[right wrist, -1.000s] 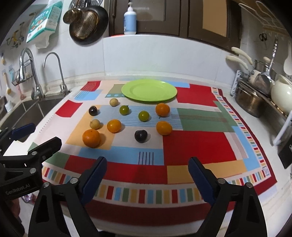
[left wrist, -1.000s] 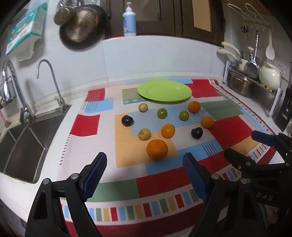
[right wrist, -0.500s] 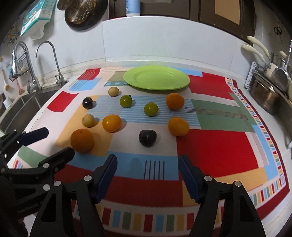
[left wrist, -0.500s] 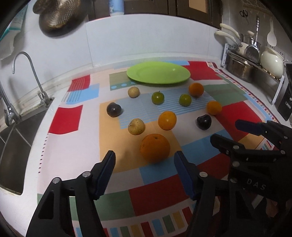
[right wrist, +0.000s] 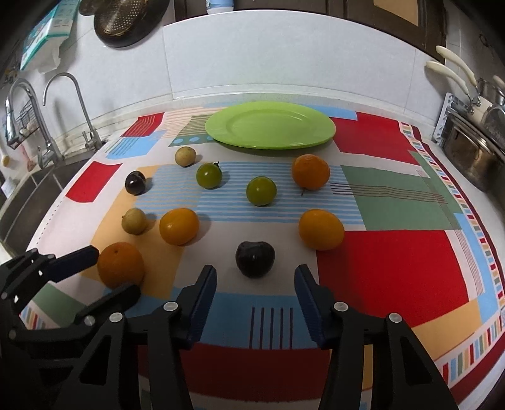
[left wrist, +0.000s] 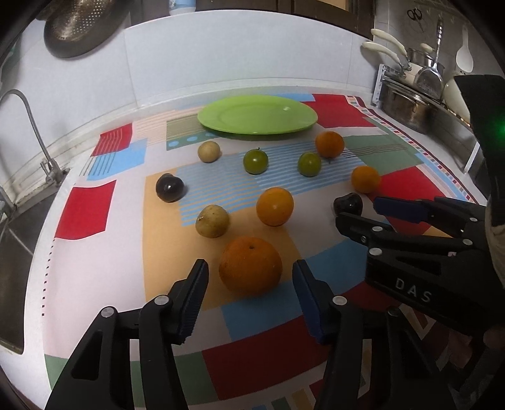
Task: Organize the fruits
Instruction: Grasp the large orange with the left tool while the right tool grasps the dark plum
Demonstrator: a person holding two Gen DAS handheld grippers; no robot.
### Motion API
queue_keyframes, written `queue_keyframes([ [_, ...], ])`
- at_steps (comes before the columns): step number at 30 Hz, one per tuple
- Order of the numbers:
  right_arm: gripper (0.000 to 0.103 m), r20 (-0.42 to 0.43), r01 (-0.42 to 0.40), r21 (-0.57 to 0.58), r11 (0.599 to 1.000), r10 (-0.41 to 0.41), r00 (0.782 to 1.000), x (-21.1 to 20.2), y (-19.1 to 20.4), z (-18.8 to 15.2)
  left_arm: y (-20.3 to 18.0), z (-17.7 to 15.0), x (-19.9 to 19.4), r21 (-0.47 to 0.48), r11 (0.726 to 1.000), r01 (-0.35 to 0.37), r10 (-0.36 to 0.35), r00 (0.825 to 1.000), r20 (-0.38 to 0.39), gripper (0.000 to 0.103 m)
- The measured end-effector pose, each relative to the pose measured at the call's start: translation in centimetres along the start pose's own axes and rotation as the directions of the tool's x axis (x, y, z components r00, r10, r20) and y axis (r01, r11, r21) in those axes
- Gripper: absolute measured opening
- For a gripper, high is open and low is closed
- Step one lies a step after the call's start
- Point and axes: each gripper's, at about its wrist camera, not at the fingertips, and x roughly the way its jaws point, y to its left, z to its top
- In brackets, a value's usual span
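Several fruits lie on a patterned cloth [left wrist: 94, 208] in front of a green plate [left wrist: 257, 115] [right wrist: 270, 124]. My left gripper [left wrist: 251, 279] has its jaws closing, and the big orange [left wrist: 251, 265] [right wrist: 120, 265] lies just past the tips, with gaps on both sides. My right gripper [right wrist: 255, 279] is also closing, and the dark plum [right wrist: 255, 258] [left wrist: 348, 203] sits just beyond its tips, untouched. Other oranges [right wrist: 179, 226], green fruits [right wrist: 261, 190], yellowish fruits [left wrist: 212, 220] and a second dark plum [left wrist: 169, 187] rest further back.
A sink [left wrist: 12, 252] with taps [right wrist: 79, 104] borders the cloth on the left. Pots and utensils [left wrist: 407, 104] stand at the right edge. A colander [left wrist: 82, 28] hangs on the white backsplash. Each gripper shows in the other's view at the side.
Both grippers have come forward and down toward the fruits, and their jaws have narrowed. The big orange and the dark plum now lie just off the fingertips.
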Motion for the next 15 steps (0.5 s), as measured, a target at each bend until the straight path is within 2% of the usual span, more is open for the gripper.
queue_keyframes([
  [7, 0.041, -0.022, -0.009, -0.003, 1.0, 0.008, 1.0, 1.2, 0.2, 0.6, 0.6, 0.4, 0.9, -0.015, 0.999, 0.032, -0.033, 0.999, -0.027, 0.041],
  [15, 0.03, -0.034, -0.003, -0.006, 1.0, 0.002, 0.999, 1.7, 0.2, 0.7, 0.9, 0.7, 1.0, -0.02, 0.999, 0.048, -0.049, 0.998, -0.039, 0.041],
])
